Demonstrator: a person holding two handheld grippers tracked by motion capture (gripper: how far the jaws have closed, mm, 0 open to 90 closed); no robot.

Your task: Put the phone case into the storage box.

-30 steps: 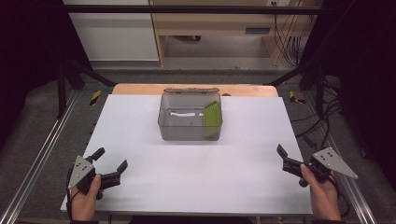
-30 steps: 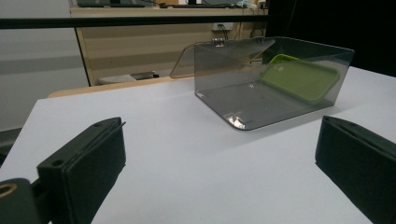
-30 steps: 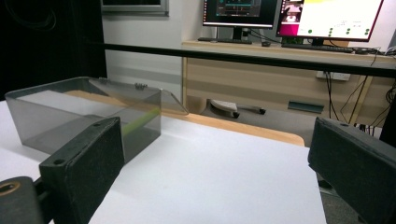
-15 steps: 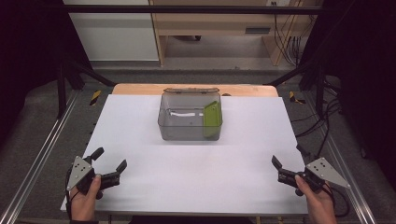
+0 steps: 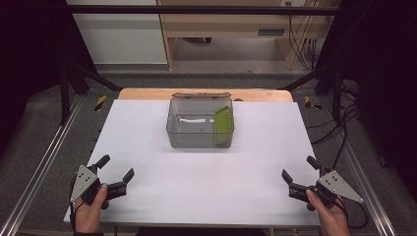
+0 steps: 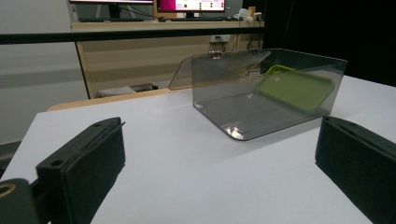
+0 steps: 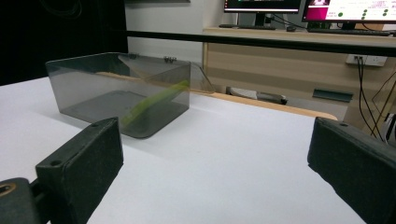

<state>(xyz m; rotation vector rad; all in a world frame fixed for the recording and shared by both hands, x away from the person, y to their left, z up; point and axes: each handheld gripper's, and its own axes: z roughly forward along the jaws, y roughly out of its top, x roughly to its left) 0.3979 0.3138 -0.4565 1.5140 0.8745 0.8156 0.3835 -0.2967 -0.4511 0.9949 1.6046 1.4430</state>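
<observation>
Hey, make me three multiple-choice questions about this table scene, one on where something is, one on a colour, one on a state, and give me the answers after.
1. Where does the green lid sit?
A. Flat on the table beside the box
B. Inside the clear box, leaning at its right wall
C. Held in the left tool

2. What colour is the table surface?
A. White
B. Blue
C. Black

3. How do the two tools stand?
A. Both clamped on the box
B. One open, one shut
C. Both open, holding nothing

Answers: 1 B, the lid stands tilted within the box walls. 2 A, the top is plain white. 3 C, left tool and right tool have jaws spread near the front corners.
</observation>
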